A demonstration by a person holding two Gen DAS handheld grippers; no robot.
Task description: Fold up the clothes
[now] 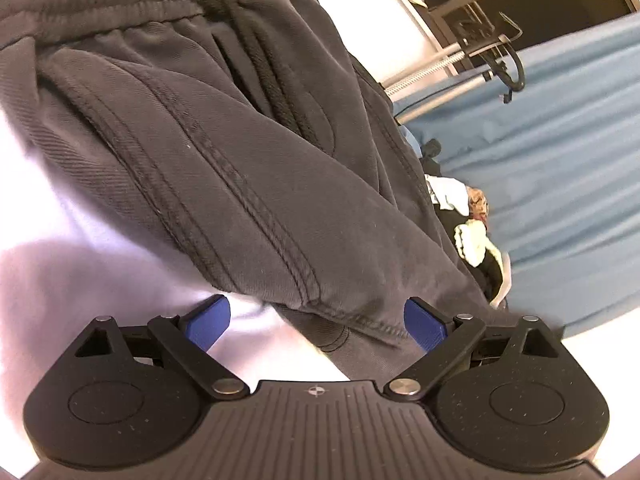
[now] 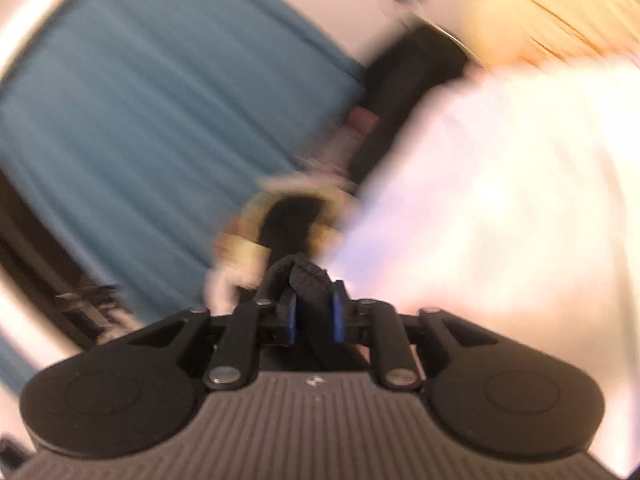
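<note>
— Sweatpants of dark grey fleece with an elastic waistband [image 1: 224, 152]: lying on the white tabletop [image 1: 60, 264], reaching to its right edge. Waistband cut off at the top of the left wrist view, hem hidden under the gripper body.

— Long axis?

— Slanting from waistband at upper left to stitched hem at lower right, nearest the camera.

— Left gripper [image 1: 316, 320]?

— Spread wide, blue pads [image 1: 208, 322] either side of the hem, neither pressing on it.

— Right gripper [image 2: 314, 312]?

— Nearly pressed together, pinching a bunched wad of black fabric [image 2: 306, 274]. Hard to tell which garment; right wrist view smeared with blur.

— Beyond the tabletop?

— Blue cloth backdrop [image 1: 560, 160]; heap of mixed clothes [image 1: 472, 224] just past the right edge, partly hidden behind the sweatpants. Black hanger hook [image 1: 510, 68] on a metal rail, upper right.
</note>
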